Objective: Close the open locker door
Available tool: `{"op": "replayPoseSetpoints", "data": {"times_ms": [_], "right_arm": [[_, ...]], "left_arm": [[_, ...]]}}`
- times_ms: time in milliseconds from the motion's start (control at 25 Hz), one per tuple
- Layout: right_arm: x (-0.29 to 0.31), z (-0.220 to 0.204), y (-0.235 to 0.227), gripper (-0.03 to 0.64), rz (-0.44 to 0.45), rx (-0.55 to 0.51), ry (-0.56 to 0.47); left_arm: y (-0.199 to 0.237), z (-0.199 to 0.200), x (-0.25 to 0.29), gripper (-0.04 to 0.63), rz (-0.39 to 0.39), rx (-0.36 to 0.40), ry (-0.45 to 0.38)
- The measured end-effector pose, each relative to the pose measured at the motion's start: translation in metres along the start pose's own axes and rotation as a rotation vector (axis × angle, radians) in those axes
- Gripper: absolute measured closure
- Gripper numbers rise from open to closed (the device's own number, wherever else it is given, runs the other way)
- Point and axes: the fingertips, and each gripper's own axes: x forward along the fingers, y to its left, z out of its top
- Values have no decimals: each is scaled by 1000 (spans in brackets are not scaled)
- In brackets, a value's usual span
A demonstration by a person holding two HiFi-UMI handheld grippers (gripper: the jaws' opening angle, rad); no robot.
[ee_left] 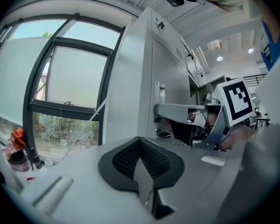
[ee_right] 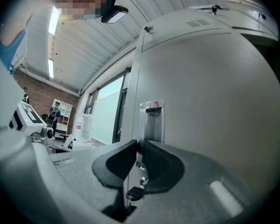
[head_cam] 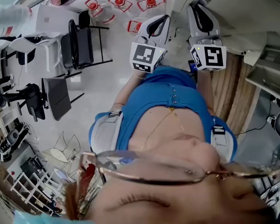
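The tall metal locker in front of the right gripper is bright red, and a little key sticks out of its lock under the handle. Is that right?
Not quite. The tall metal locker is light grey, not bright red; the right gripper view shows it. The rest stands: a small dark key sticks out of its lock under the recessed handle.

Bright workshop, tall window, brick end wall

A pale glossy floor (head_cam: 107, 87) spreads below, with black folding chairs (head_cam: 83, 45) beside a white desk (head_cam: 49, 18) and a white wire rack (head_cam: 30, 185) in the lower left corner. Light wooden slats (head_cam: 233, 97) run down the right side. A large dark-framed window (ee_left: 70, 73) looks onto green shrubs (ee_left: 60, 129). Overhead, a white ribbed ceiling (ee_right: 98, 41) carries long strip lights (ee_right: 52, 20), and a red brick wall (ee_right: 37, 92) closes the far end
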Motion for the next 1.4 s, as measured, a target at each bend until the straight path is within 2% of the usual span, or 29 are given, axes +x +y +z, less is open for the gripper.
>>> {"op": "replayPoseSetpoints", "data": {"times_ms": [360,720,1120,1280,1400], "right_arm": [[-1,1,0,566,-59,-82,7],[-6,-5,-2,561,-98,-87,23],[-17,-14,-8,554,-141,-103,57],[-27,-17,-10,568,-143,-84,72],[-36,-23,-11,614,-134,-75,90]], "left_arm": [[-2,4,14,600,-58,21,1],[-15,3,21,600,-110,19,-2],[-22,-3,19,600,-112,18,14],[-30,-1,21,600,-117,15,11],[-37,-1,24,600,-123,11,7]]}}
